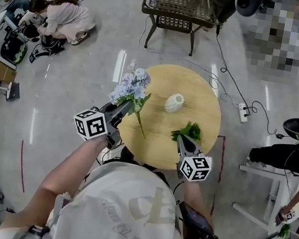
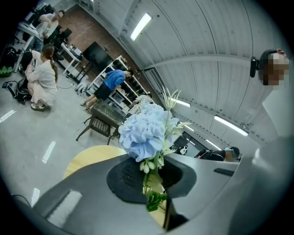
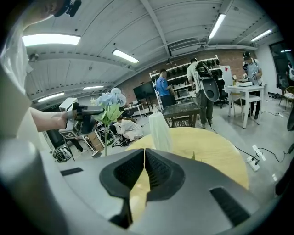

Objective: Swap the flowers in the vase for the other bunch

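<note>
Lab/workshop: concrete floor point(image 1: 77, 75), equipment racks point(image 3: 177, 79), power strip point(image 1: 243, 112), ceiling strip lights point(image 2: 140, 26).

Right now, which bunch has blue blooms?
The hydrangea bunch in the left gripper, left of the vase; the leafy bunch by the right gripper shows only green.

Head cam steeply down; gripper views near-level, close-in — all share table point(image 1: 198, 104).

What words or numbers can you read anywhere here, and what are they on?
Nothing here can be read.
Shirt: pale print on the back, too blurred to read.
Cubes on the left gripper and right gripper: black-and-white square patterns, no words.
</note>
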Tool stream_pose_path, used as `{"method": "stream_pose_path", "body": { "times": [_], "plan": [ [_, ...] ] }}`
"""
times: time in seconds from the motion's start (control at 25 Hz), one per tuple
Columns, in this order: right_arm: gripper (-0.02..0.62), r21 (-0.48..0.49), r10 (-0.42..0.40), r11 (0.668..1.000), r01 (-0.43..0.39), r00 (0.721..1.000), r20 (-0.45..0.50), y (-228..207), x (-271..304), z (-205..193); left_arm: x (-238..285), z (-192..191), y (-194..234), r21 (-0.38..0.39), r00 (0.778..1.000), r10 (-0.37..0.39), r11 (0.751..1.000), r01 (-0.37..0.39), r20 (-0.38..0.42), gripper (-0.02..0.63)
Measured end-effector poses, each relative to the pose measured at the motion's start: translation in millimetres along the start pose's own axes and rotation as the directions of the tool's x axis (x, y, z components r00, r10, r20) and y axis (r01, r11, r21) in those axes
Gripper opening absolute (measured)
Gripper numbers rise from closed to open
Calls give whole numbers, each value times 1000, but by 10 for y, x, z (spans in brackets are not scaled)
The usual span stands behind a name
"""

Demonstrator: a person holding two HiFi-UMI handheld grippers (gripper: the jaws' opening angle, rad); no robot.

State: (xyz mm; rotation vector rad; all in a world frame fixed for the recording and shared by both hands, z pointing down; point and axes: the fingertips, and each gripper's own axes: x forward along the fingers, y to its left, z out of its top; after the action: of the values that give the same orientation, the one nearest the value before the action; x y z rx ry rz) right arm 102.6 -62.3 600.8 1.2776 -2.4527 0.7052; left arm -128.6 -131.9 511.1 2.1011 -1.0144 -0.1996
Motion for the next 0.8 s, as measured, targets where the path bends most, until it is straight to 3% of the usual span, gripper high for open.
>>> {"method": "stream_pose_path", "body": {
  "times": [0.24, 0.48, 0.8],
  "plan": [
    [9, -53, 39, 998, -39, 999, -8, 62, 275, 40, -22, -230, 318, -2, 995, 63, 998, -63, -81, 43],
    [9, -49, 29, 998, -30, 999, -21, -58, 164, 36, 115, -627, 352, 2, 976, 95, 995, -96, -196, 43],
    [9, -38, 42, 998, -43, 999, -35, -83, 221, -12, 203, -825, 555, 13, 960, 135, 991, -137, -246, 43]
  ]
}}
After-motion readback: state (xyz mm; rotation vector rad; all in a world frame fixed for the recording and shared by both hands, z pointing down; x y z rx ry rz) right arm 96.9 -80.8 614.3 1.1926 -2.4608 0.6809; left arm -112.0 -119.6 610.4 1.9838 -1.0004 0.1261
